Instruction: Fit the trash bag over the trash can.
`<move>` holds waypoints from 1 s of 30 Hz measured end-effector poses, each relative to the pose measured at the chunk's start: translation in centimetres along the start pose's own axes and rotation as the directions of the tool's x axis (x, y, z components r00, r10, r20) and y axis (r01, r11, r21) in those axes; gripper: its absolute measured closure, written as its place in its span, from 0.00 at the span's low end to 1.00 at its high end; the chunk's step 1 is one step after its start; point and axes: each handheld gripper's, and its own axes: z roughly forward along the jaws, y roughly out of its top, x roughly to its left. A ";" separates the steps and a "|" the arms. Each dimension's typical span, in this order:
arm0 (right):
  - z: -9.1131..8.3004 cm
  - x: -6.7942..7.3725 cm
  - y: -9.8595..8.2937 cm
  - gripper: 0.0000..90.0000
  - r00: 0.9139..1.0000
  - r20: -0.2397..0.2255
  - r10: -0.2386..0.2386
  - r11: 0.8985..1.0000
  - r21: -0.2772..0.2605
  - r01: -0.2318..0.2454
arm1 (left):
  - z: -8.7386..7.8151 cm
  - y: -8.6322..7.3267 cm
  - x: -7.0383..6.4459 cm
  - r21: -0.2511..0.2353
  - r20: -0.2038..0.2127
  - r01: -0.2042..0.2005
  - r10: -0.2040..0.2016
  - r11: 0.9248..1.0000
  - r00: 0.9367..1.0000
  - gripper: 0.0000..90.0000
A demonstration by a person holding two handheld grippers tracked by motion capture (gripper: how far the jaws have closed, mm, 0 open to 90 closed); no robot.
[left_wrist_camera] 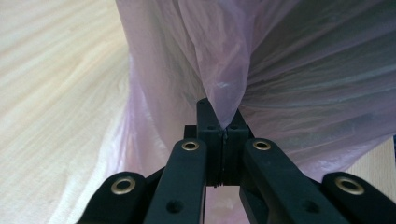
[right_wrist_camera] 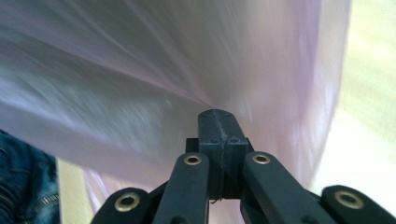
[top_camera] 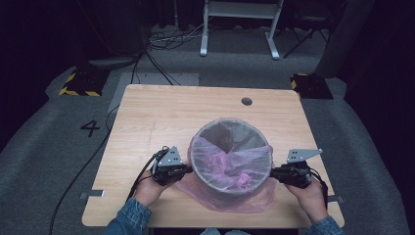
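On wooden table [top_camera: 147,117], grey carpet [top_camera: 44,147] around

Left claw [top_camera: 188,169] clamped tight, right claw [top_camera: 272,172] clamped tight, facing inward

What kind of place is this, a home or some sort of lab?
Most likely a lab or recording studio, not a home: a lone wooden table on grey carpet, hazard-striped floor blocks, loose cables, and a number 4 marked on the floor.
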 end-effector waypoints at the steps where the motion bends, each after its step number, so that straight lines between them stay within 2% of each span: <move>1: 0.1 -0.1 -0.4 1.00 1.000 0.012 0.008 1.000 0.016 -0.008 | 0.1 -0.2 0.1 0.009 -0.006 0.007 -0.007 1.000 1.000 0.99; 3: 0.0 -0.4 -0.9 1.00 1.000 0.009 0.024 1.000 0.019 -0.024 | 0.1 -0.4 0.3 0.006 -0.017 0.023 -0.023 1.000 1.000 0.99; 4: -0.4 -0.4 -1.0 0.96 1.000 -0.010 0.015 1.000 -0.003 -0.015 | -0.1 -0.4 0.3 -0.002 -0.023 0.018 -0.018 1.000 1.000 0.99; 5: -1.0 -0.1 -0.9 0.79 1.000 -0.004 -0.001 0.999 -0.039 0.001 | -0.4 -0.3 0.2 -0.018 -0.026 0.014 -0.015 1.000 1.000 0.99; 7: -2.2 0.5 -0.4 0.54 0.998 0.047 -0.051 0.990 -0.132 0.057 | -0.9 0.0 0.0 -0.052 -0.029 0.016 -0.017 0.999 0.999 0.99; 8: -2.7 0.8 -0.1 0.48 0.996 0.052 -0.071 0.983 -0.164 0.079 | -1.2 0.1 0.0 -0.058 -0.029 0.014 -0.016 0.998 0.999 0.99; 10: -3.4 1.1 0.6 0.38 0.992 0.057 -0.114 0.973 -0.195 0.123 | -1.5 0.5 -0.2 -0.066 -0.035 -0.001 -0.001 0.998 0.999 0.99; 12: -3.3 1.3 1.4 0.25 0.981 0.114 -0.154 0.964 -0.199 0.175 | -1.6 0.9 -0.3 -0.066 -0.043 -0.021 0.019 0.998 0.999 0.99; 13: -3.2 1.3 1.8 0.25 0.978 0.119 -0.170 0.961 -0.201 0.191 | -1.5 1.1 -0.4 -0.066 -0.042 -0.024 0.021 0.998 0.999 0.99; 14: -2.8 1.2 2.2 0.27 0.978 0.097 -0.186 0.957 -0.206 0.202 | -1.5 1.3 -0.3 -0.070 -0.038 -0.026 0.023 0.997 0.999 0.99; 15: -2.5 1.0 2.4 0.34 0.976 0.069 -0.206 0.955 -0.205 0.215 | -1.4 1.4 -0.3 -0.067 -0.047 -0.026 0.023 0.997 0.999 0.99; 16: -2.1 0.8 2.6 0.45 0.973 0.040 -0.228 0.956 -0.182 0.232 | -1.3 1.4 -0.2 -0.061 -0.056 -0.026 0.022 0.998 0.998 0.99; 17: -1.8 0.5 2.7 0.61 0.970 0.013 -0.241 0.958 -0.156 0.240 | -1.3 1.4 0.0 -0.067 -0.038 -0.016 0.014 0.998 0.999 0.99; 18: -1.7 0.3 2.7 0.77 0.971 -0.017 -0.240 0.961 -0.143 0.235 | -1.4 1.3 0.2 -0.072 -0.025 -0.009 0.007 0.997 1.000 0.99; 20: -1.6 0.0 2.5 1.00 0.977 -0.042 -0.210 0.971 -0.124 0.203 | -1.3 1.2 0.3 -0.067 -0.021 -0.009 0.007 0.998 1.000 0.99; 22: -1.5 -0.3 2.3 1.00 0.989 -0.039 -0.142 0.985 -0.100 0.138 | -1.0 1.0 0.4 -0.041 -0.022 -0.004 0.003 0.999 1.000 0.99; 25: -1.2 -1.3 1.4 1.00 0.999 -0.011 -0.053 0.995 -0.081 0.052 | -0.6 0.7 0.5 -0.021 -0.013 0.006 -0.006 1.000 1.000 0.99; 27: -0.7 -1.9 0.7 1.00 1.000 -0.007 -0.007 0.999 -0.051 0.007 | -0.2 0.3 0.5 0.010 -0.009 0.013 -0.012 1.000 1.000 0.99; 30: 1.0 -2.4 -0.4 1.00 0.998 -0.025 0.060 0.997 0.047 -0.059 | 0.5 -0.2 0.3 0.051 0.009 0.014 -0.015 0.999 1.000 0.99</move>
